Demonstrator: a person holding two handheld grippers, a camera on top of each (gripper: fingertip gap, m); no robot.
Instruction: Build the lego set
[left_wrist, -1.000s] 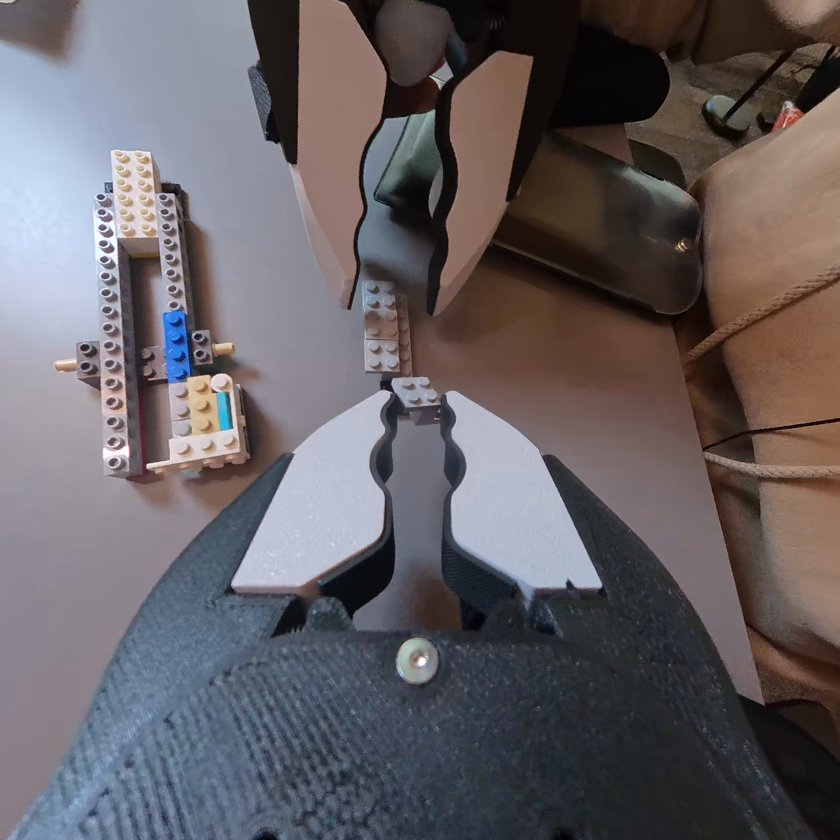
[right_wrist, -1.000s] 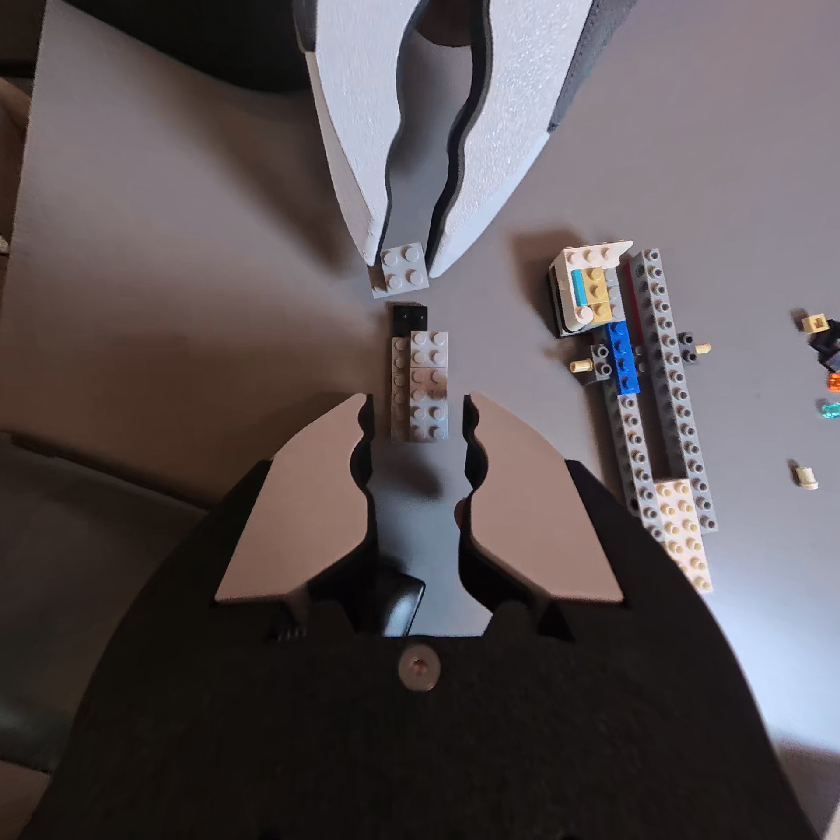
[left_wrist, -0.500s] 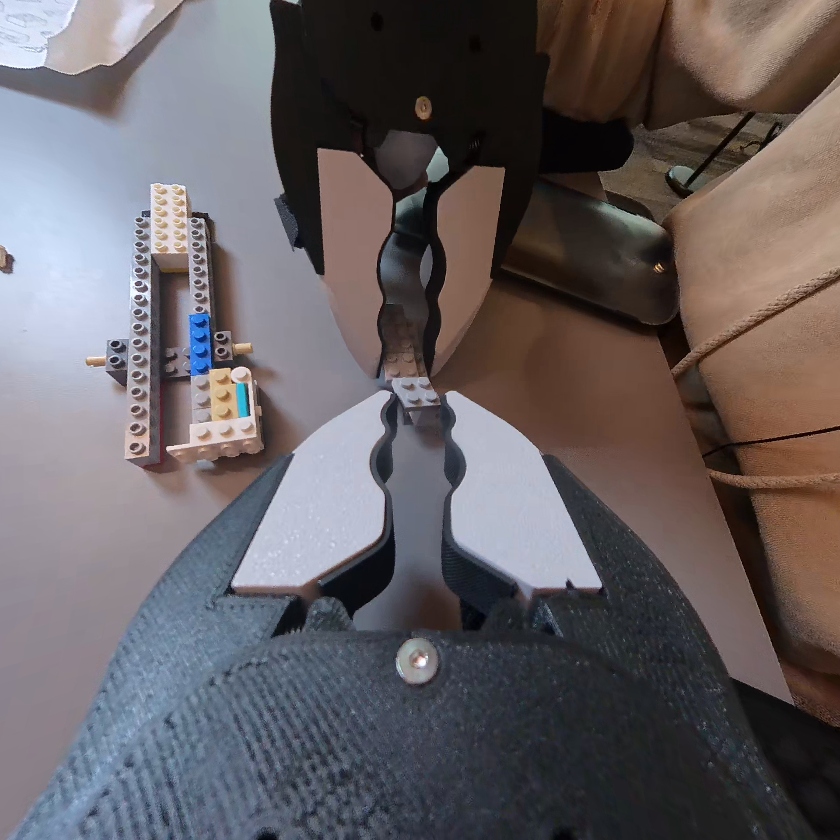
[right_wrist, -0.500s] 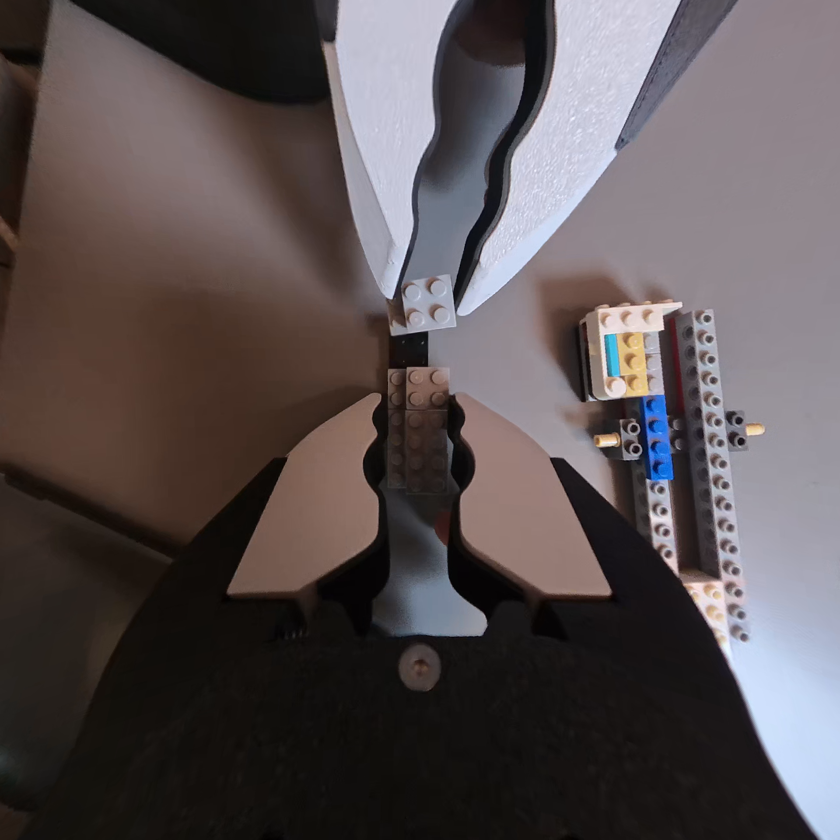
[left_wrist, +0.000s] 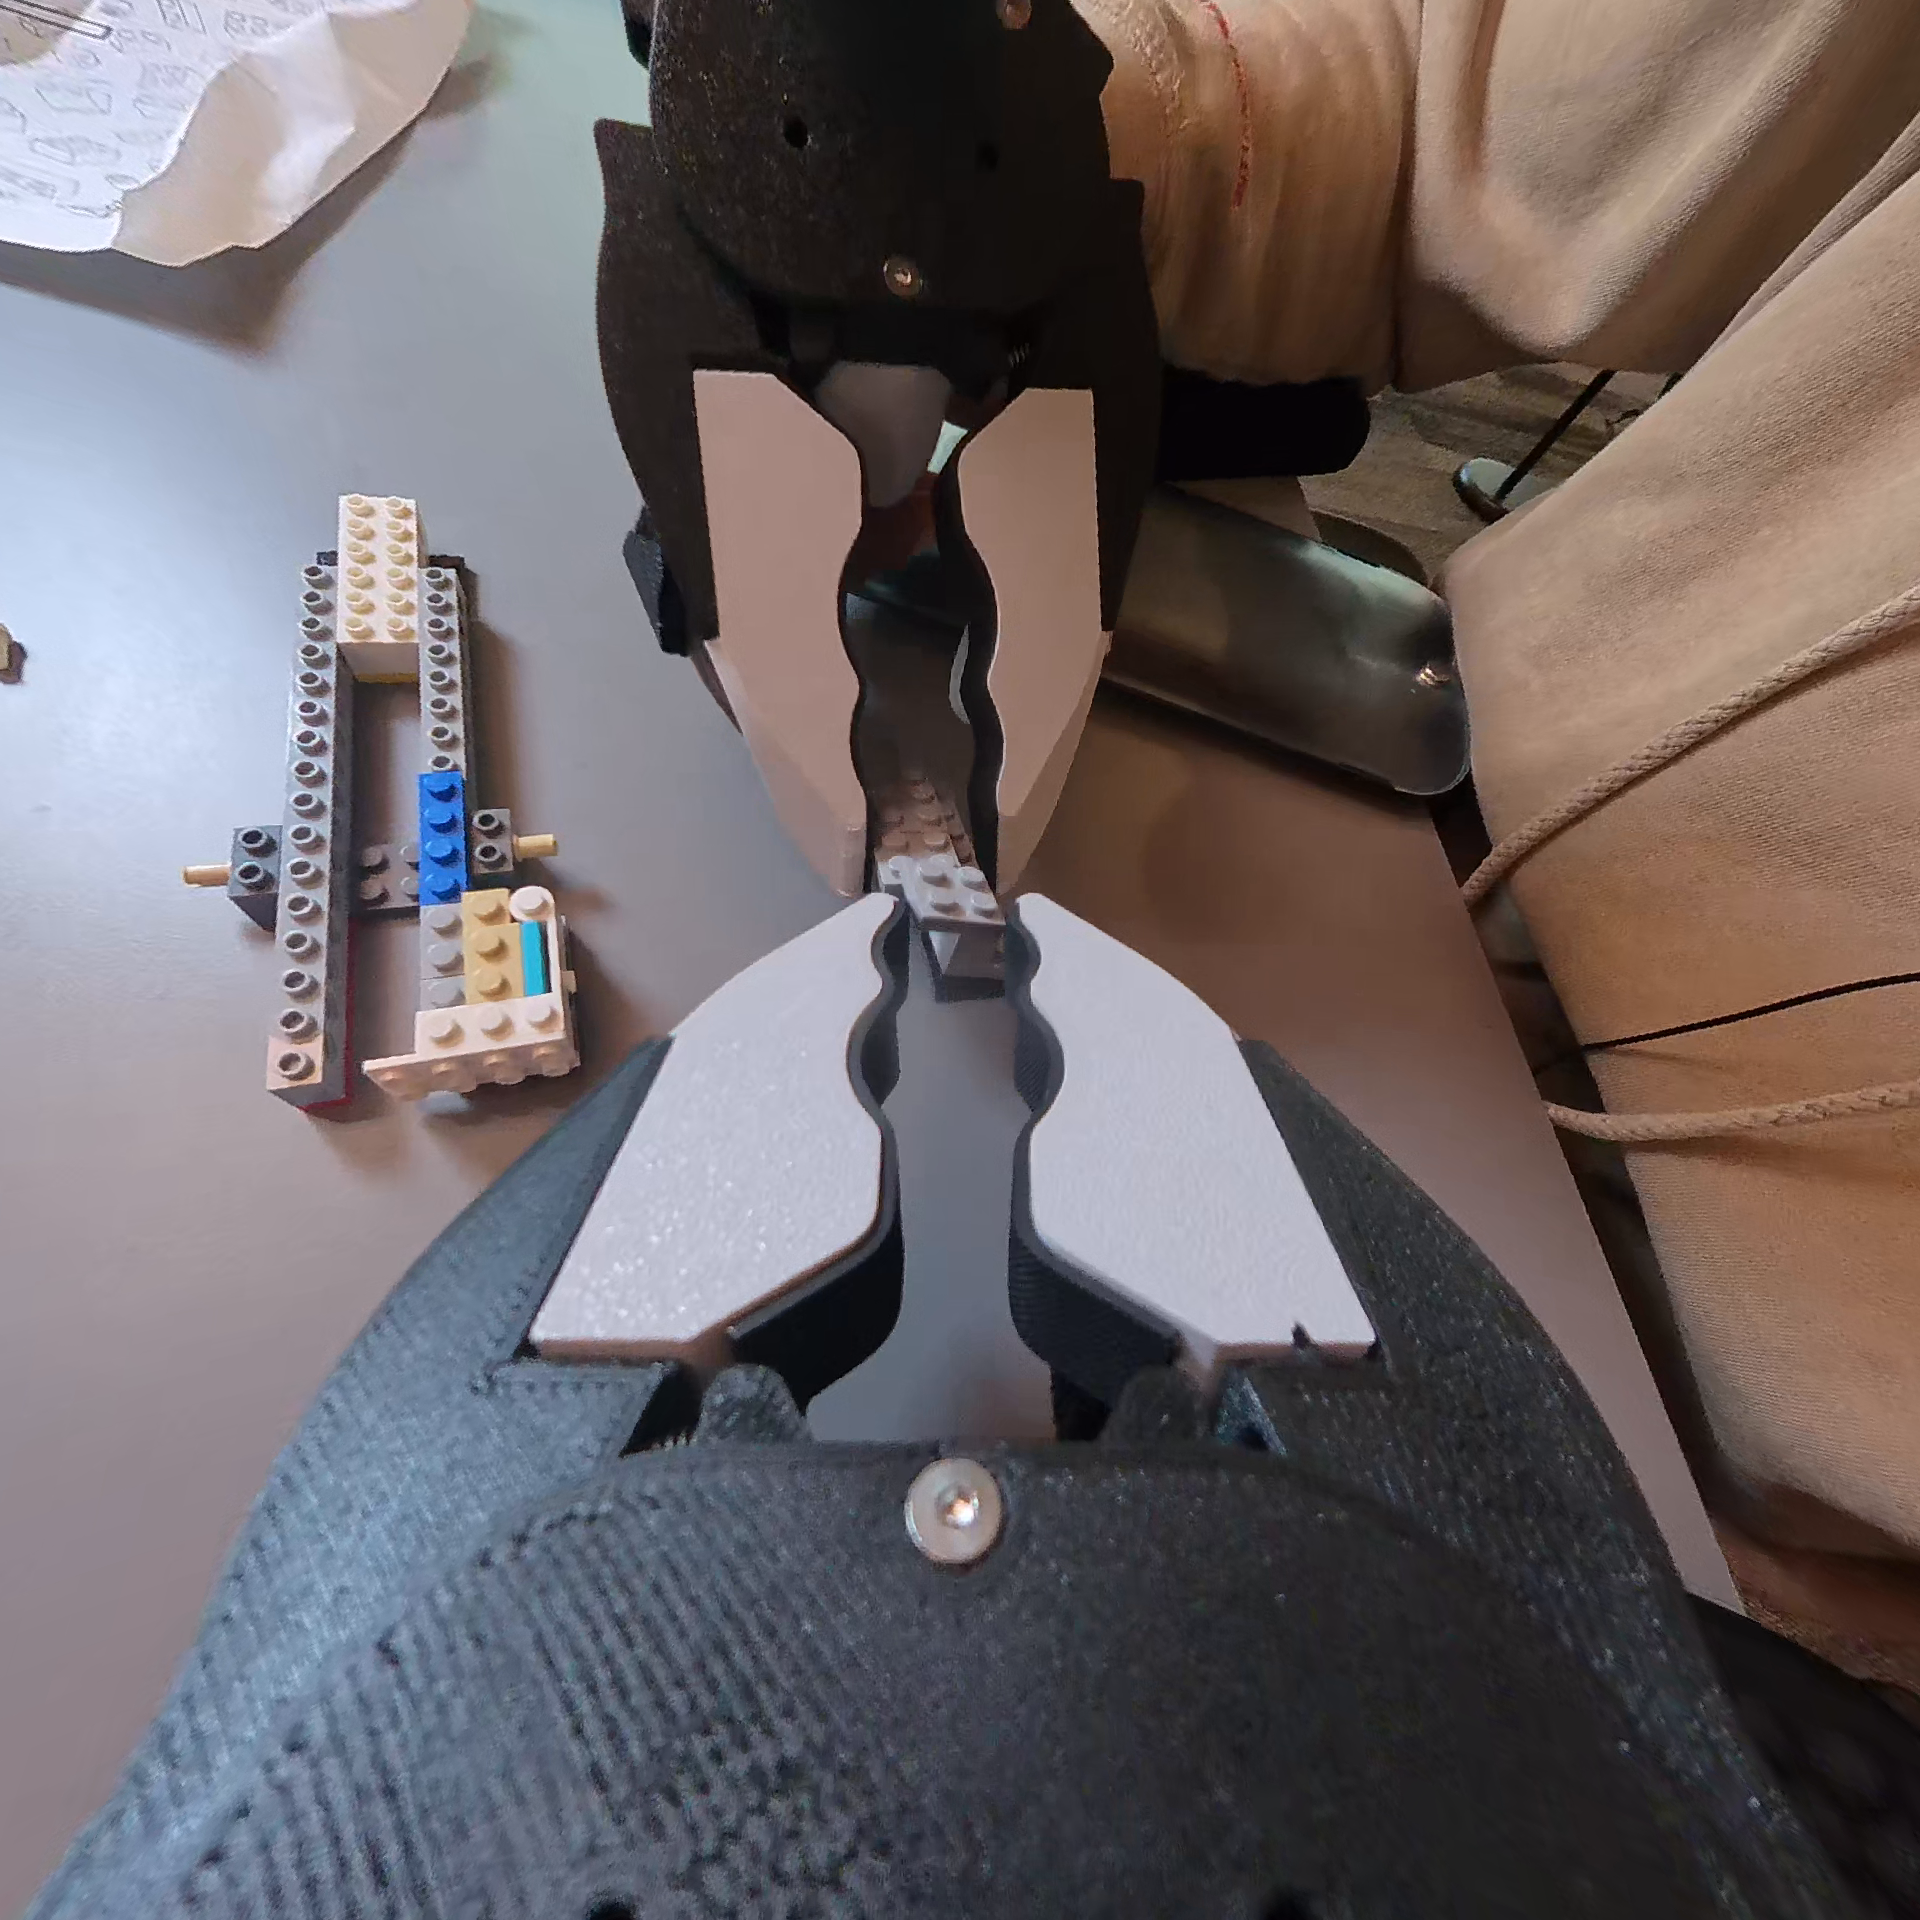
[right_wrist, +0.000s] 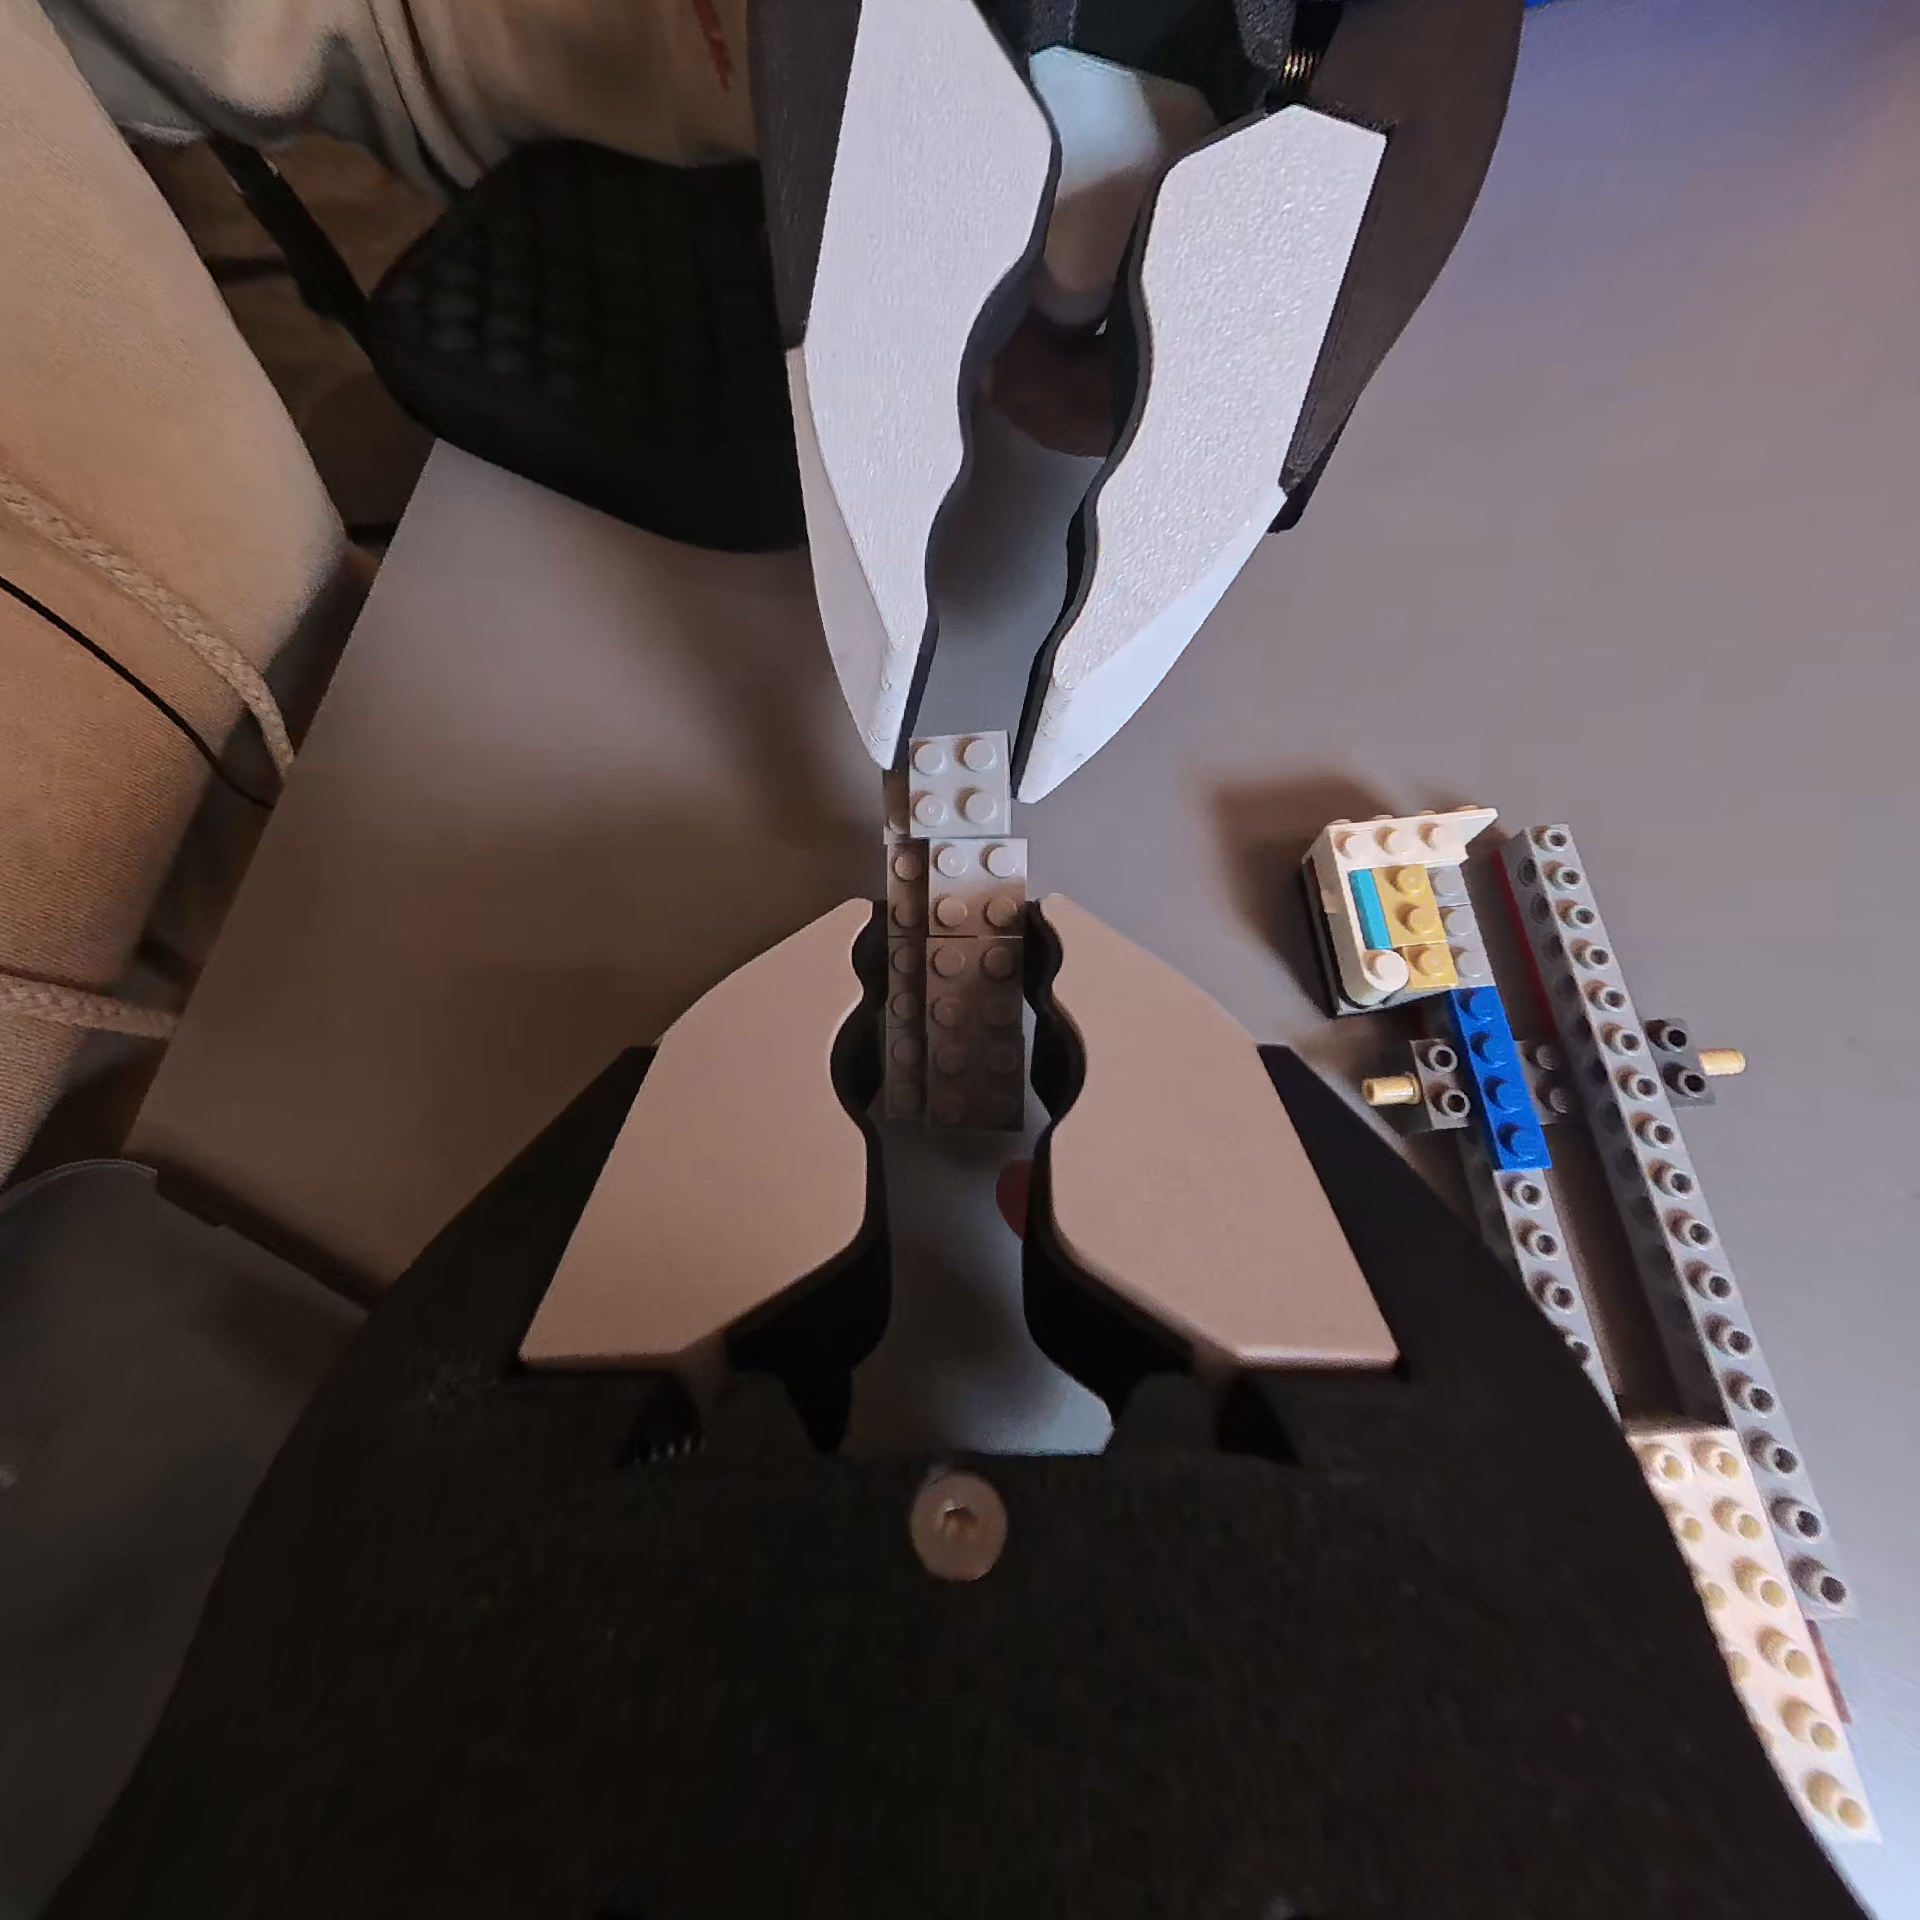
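Note:
My left gripper (left_wrist: 958, 909) is shut on a small grey 2x2 brick (left_wrist: 951, 888). My right gripper (right_wrist: 954, 914) is shut on a grey plate assembly (right_wrist: 956, 997), gripping its long sides. The two grippers face each other tip to tip. The small brick (right_wrist: 961, 779) sits at the far end of the assembly and seems to overlap it. In the left wrist view the right gripper (left_wrist: 925, 873) comes in from the top with the assembly (left_wrist: 920, 821) between its fingers. The long grey build (left_wrist: 374, 810) with blue, tan and white bricks lies on the table, also in the right wrist view (right_wrist: 1558, 1039).
A white instruction sheet (left_wrist: 156, 125) lies at the far left of the dark table (left_wrist: 208, 1351). A person in beige clothing (left_wrist: 1662, 727) sits at the table's edge, with a black chair armrest (left_wrist: 1299, 644) beside it. A tiny loose piece (left_wrist: 5, 660) shows at the left edge. Both grippers' tips are close together, under 4 cm apart.
My right gripper moved forward around the grey assembly and closed on it. The left gripper with the small brick and the assembly came together; their ends now meet.

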